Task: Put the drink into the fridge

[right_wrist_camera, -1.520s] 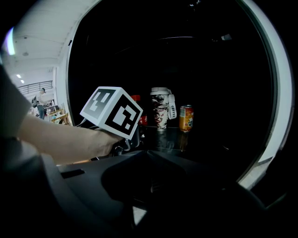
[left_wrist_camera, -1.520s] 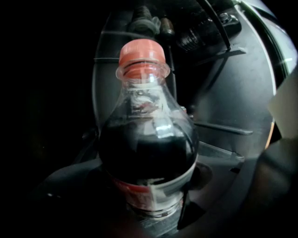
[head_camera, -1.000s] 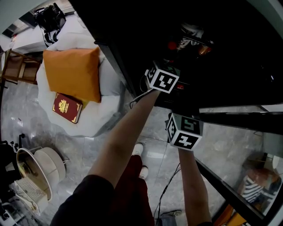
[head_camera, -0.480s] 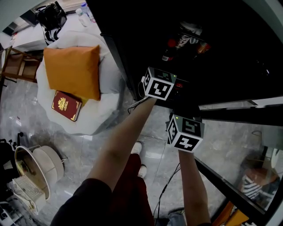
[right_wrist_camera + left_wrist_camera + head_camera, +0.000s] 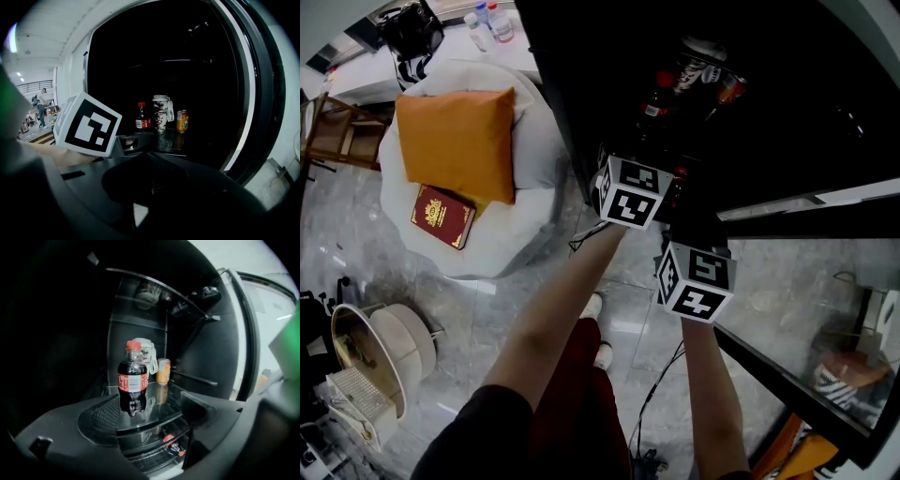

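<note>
Head view: the fridge [image 5: 787, 112] is nearly black inside. The cola bottle [image 5: 656, 97] barely shows at one o'clock of the left gripper [image 5: 637, 180].

Left gripper view: the jaws are spread, and the bottle stands free on the glass shelf [image 5: 161, 405].

Right gripper view: the right gripper [image 5: 150, 161] is pressed closed and empty.

You wear a dark short-sleeved top [image 5: 483, 427], dark red trousers [image 5: 581, 412] and white shoes [image 5: 592, 307]. Your black plastic left gripper [image 5: 149, 414] and right gripper [image 5: 150, 183] each carry a white cube [image 5: 630, 192] (black square markers on every visible face).
</note>
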